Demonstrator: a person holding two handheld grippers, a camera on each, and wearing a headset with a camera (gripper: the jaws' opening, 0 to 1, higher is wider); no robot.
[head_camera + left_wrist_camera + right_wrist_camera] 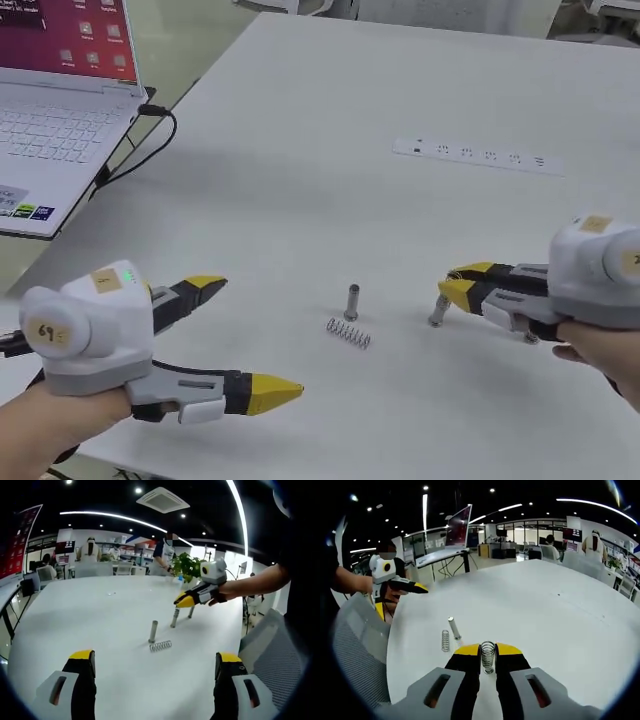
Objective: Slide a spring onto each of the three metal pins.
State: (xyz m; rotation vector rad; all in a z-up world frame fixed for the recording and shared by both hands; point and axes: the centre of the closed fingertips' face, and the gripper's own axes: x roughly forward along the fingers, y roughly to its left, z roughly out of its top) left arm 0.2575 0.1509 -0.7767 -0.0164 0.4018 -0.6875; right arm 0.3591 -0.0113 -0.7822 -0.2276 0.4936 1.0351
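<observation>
White table [300, 120]: laptop [60, 110] far left with a black cable [173, 128] off its side, and a power strip [480, 157] on the far side, all well apart from the work. A grey mesh chair [355, 640] sits off the table edge. Centre pin [352, 301] stands upright in the open. Loose spring [348, 333] lies flat just beside its base on the near side; can't tell if they touch. Nothing stands between either gripper and those two. Right gripper [450, 282] comes in low from the right, roughly level with the table, right hand [600, 350] wrapped under its body. Its jaws are nearly closed, pinching the held spring [488, 656] upright between the yellow tips. Under the tips the second pin [438, 312] leans slightly, foot on the table; can't tell how far the spring sits over it. Third pin [191, 611] stands just behind it in the left gripper view, mostly tucked under the gripper body in the head view. Left gripper [262, 335] is near-left, left hand [50, 425] behind it, jaws wide apart with nothing between them. It points across at the centre pin and loose spring, well short of both.
</observation>
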